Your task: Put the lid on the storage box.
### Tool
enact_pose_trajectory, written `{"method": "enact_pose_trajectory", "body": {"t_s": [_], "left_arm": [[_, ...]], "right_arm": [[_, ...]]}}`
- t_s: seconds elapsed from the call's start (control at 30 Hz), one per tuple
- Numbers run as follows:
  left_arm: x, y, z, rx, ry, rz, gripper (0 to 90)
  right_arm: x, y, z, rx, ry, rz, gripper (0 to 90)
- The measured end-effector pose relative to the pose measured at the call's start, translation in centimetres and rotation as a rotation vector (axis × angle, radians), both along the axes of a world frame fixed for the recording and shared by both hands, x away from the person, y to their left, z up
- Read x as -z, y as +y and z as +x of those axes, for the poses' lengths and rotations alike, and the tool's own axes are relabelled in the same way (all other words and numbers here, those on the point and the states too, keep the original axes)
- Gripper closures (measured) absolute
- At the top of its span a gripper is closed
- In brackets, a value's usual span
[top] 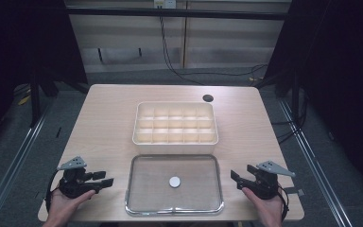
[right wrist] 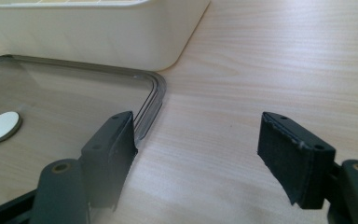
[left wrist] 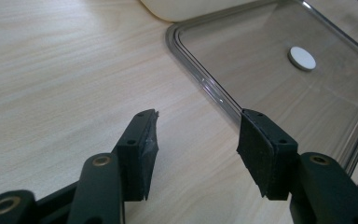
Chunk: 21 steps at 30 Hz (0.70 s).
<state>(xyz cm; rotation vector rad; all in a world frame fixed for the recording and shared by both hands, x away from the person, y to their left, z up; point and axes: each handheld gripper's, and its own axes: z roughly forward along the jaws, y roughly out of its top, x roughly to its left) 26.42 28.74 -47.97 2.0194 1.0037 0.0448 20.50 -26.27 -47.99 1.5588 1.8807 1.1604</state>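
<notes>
Lid [top: 146,187] lies flat, bottom centre, before box [top: 175,139] | left gripper [top: 103,182], right gripper [top: 236,176] flank it, both released, empty | step: approach | next: grip lid's edges.

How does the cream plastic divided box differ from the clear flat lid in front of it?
The cream plastic divided box is opaque, while the clear flat lid shows the wooden table through it. The box stands tall with walls and a grid of open compartments; the lid lies low and flat, with a small white round disc at its middle. The box sits farther from the person, the lid nearer. Both are rounded rectangles of similar outline.
</notes>
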Motion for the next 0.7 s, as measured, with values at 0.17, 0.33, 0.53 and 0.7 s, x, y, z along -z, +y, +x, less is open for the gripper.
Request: {"method": "enact_pose_trajectory", "body": {"t_s": [0.17,0.33,0.53,0.7], "left_arm": [[0.0,0.0,-0.1,0.013,0.003,-0.010,47.3],[-0.2,0.1,-0.3,0.008,0.009,-0.020,45.8],[-0.7,-0.7,0.5,0.008,-0.001,-0.009,45.9],[-1.4,-1.7,0.6,0.016,-0.014,0.017,47.6]], "right_arm": [[-0.5,-0.3,-0.2,0.005,0.028,-0.004,25.8],[-0.3,-0.5,-0.3,-0.021,0.066,0.036,23.6],[-0.6,0.0,0.0,0.000,0.059,0.004,28.2],[-1.1,0.9,0.6,-0.034,0.066,-0.003,32.0]]}}
